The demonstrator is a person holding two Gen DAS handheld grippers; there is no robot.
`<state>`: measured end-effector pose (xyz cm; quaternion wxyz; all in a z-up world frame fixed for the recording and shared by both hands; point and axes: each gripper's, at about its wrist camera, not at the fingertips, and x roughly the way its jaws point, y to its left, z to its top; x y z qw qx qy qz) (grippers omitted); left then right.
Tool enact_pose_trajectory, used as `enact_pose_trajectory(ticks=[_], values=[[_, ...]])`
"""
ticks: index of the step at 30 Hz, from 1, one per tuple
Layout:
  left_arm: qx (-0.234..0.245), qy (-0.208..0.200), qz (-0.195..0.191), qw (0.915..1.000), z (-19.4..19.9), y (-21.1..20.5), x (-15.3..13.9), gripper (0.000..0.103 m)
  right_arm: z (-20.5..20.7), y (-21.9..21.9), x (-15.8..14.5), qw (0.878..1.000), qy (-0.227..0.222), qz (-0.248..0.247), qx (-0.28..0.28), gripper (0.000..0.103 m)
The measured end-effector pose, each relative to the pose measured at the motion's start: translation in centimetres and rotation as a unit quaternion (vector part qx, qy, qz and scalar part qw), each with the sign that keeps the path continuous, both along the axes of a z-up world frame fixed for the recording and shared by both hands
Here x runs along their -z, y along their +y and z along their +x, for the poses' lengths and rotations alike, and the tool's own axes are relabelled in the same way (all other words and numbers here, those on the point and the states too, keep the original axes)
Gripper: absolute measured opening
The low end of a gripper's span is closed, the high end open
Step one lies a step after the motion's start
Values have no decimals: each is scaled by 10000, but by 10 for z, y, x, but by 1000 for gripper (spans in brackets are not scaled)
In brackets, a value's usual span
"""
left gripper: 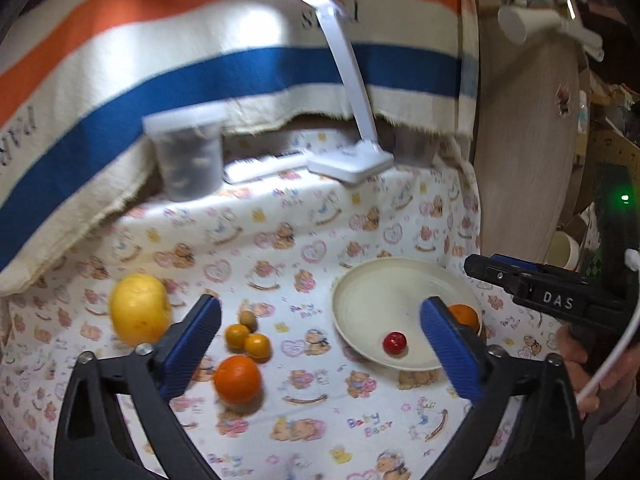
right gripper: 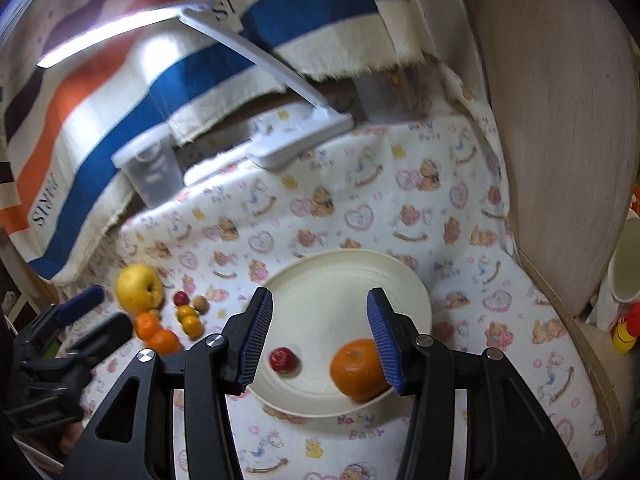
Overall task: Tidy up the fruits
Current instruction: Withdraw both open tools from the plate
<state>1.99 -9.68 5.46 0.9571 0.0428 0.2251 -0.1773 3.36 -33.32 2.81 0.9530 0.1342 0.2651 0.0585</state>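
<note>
Both the left tongs [left gripper: 320,320] and the right tongs [right gripper: 320,320] hang spread wide apart, gripping nothing.

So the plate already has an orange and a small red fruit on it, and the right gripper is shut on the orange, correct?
Not quite. The plate does hold an orange and a small red fruit, but the right gripper is open, holding nothing. The right wrist view shows its fingers spread wide above the plate, with the orange lying free beside the right-hand finger.

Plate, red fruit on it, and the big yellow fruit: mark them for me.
plate [right gripper: 340,280], right wrist view, bare inner surface
red fruit [right gripper: 283,359], right wrist view, middle of its skin
yellow fruit [left gripper: 138,307], left wrist view, middle of its side
</note>
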Motion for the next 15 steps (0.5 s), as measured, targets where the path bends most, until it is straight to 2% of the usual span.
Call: enact_pose_trajectory(ticks=[3,6,9,12,15], values=[[-198,-677,44,9975,-25,21,-5,102,-6,4,-5,9998,-194,10,-59,57],[-476,-1205,190,9914,-37,37,-4,102,-12,14,-8,9990,-412,-109,-153,59],[-814,-1290,-28,9883,-33,57,0,102,-15,23,-7,9977,-562,-343,-139,65],[-1110,-1452,-207,9829,-28,74,9,102,-14,27,-3,9980,-522,-286,-230,65],[-1098,-1201,-477,9855,-22,90,15,102,-11,31,0,9982,-440,-179,-364,65]])
